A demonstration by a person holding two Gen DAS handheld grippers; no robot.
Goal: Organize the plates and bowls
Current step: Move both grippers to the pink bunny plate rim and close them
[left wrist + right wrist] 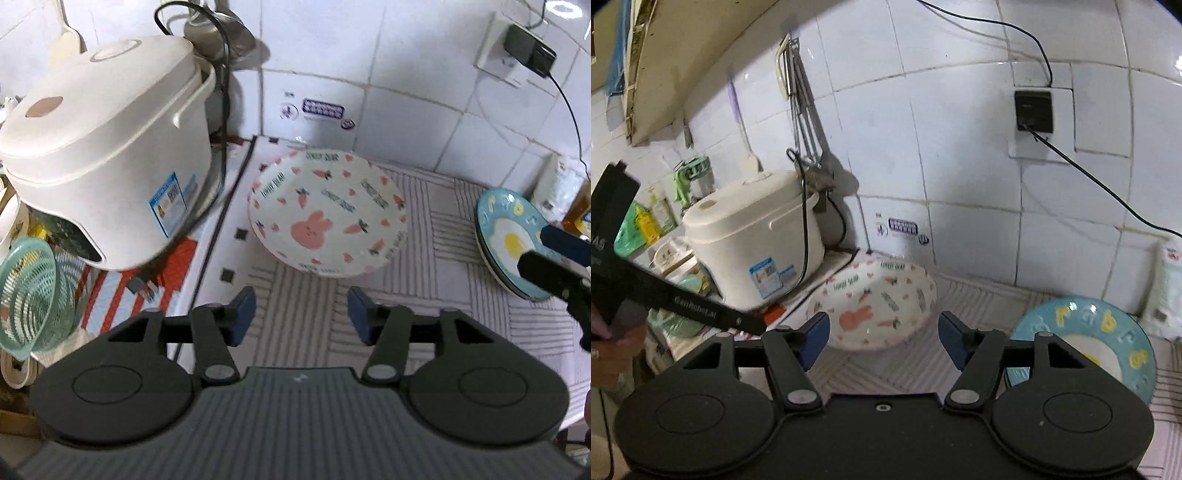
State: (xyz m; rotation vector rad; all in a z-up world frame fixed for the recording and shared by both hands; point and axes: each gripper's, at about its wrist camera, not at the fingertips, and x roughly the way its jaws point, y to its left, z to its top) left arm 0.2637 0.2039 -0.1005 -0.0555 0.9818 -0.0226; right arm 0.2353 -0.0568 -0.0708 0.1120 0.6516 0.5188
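Nearest in the left wrist view, the left tongs (301, 314) stand spread with nothing between their blue pads, hovering over the striped mat (424, 258) that covers the surface. Just beyond them, farther back on the mat, the rabbit plate (327, 214) sits near the tiled wall (406, 74), white with pink rabbit and carrot prints. To its left stands a white rice cooker (107, 147), with a green mesh basket (29, 295) at the near left. Well to the right of the rabbit plate, the blue egg plate (506, 236) lies on what looks like a second plate beneath it, and the right tongs (554, 254) reach over its right part. In the right wrist view, the right tongs (884, 339) are likewise spread and hold nothing; the rabbit plate (875, 302) lies beyond them and the blue egg plate (1089, 332) to the right, partly hidden by the right finger. A black charger (1033, 110) is plugged into the wall socket above.
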